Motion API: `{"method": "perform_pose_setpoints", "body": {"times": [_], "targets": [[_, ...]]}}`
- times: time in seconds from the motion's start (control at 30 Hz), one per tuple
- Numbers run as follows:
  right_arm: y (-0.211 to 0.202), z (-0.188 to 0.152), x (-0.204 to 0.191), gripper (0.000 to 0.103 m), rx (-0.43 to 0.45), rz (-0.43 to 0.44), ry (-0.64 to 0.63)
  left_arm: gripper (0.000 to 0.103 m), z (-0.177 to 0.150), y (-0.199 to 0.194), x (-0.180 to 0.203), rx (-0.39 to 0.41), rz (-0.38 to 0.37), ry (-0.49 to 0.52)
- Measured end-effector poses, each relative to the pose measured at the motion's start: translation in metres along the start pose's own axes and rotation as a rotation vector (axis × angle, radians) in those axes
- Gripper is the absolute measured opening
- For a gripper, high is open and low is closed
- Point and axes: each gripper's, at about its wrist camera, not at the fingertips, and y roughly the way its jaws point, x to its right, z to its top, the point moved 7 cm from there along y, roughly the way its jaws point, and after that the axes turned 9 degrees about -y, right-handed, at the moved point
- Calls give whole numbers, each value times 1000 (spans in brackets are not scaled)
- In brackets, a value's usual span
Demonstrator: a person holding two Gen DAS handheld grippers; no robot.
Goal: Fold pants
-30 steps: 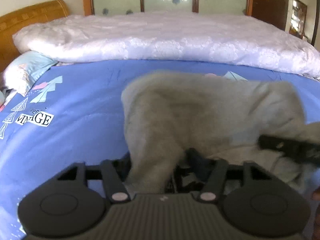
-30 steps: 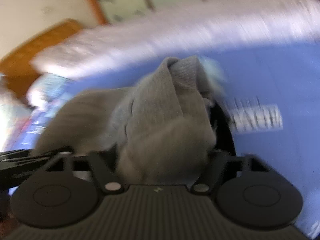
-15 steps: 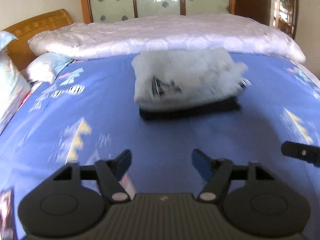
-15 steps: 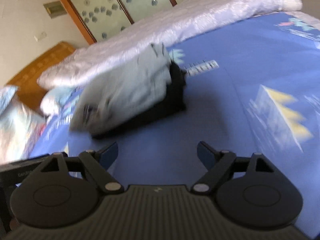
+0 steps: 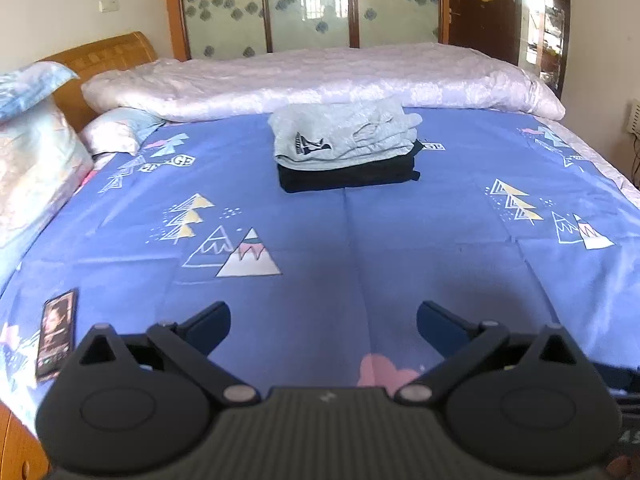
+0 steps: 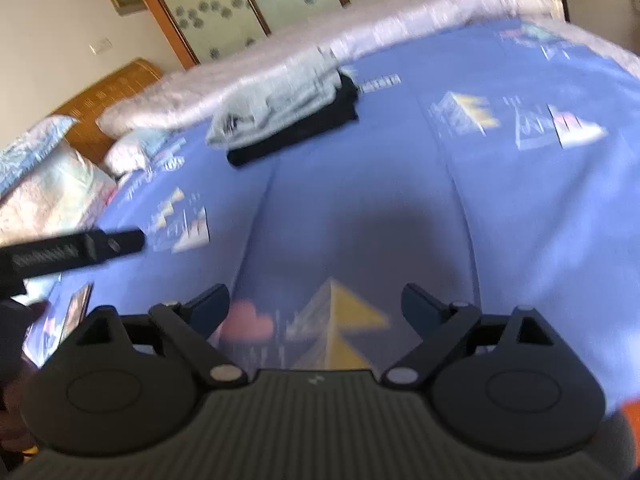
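Folded grey pants (image 5: 340, 136) lie on top of a folded black garment (image 5: 348, 174) on the blue bed sheet (image 5: 320, 240), far ahead. The stack also shows blurred in the right wrist view: the grey pants (image 6: 276, 100) on the black garment (image 6: 296, 132). My left gripper (image 5: 323, 322) is open and empty, well back from the stack, low over the sheet. My right gripper (image 6: 316, 306) is open and empty, also far back. Part of the left gripper's finger (image 6: 76, 250) shows at the left of the right wrist view.
A white quilt (image 5: 320, 76) lies rolled along the far side of the bed. Pillows (image 5: 36, 148) and a wooden headboard (image 5: 108, 56) are at the left. A phone (image 5: 56, 334) lies on the sheet near the left front edge.
Both grippers let go of the grey pants, opened, and pulled back from the stack. The pants now rest folded on the black garment, far ahead.
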Motion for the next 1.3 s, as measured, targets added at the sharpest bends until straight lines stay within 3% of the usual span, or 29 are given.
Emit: {"method": "perform_pose_setpoints", "body": {"times": [0.1, 0.3, 0.47, 0.67, 1.3], "targets": [[-10, -8, -3, 96, -17, -10, 8, 103, -8, -12, -1, 3, 7, 3], [-37, -6, -16, 102, 80, -15, -41, 103, -22, -28, -1, 6, 7, -6], [-49, -7, -30, 102, 127, 15, -86, 103, -24, -43, 1, 51, 27, 5], [-52, -5, -29, 102, 161, -4, -92, 103, -26, -47, 0, 47, 55, 0], [-44, -7, -21, 102, 146, -17, -57, 103, -28, -43, -11, 60, 135, 14]]}}
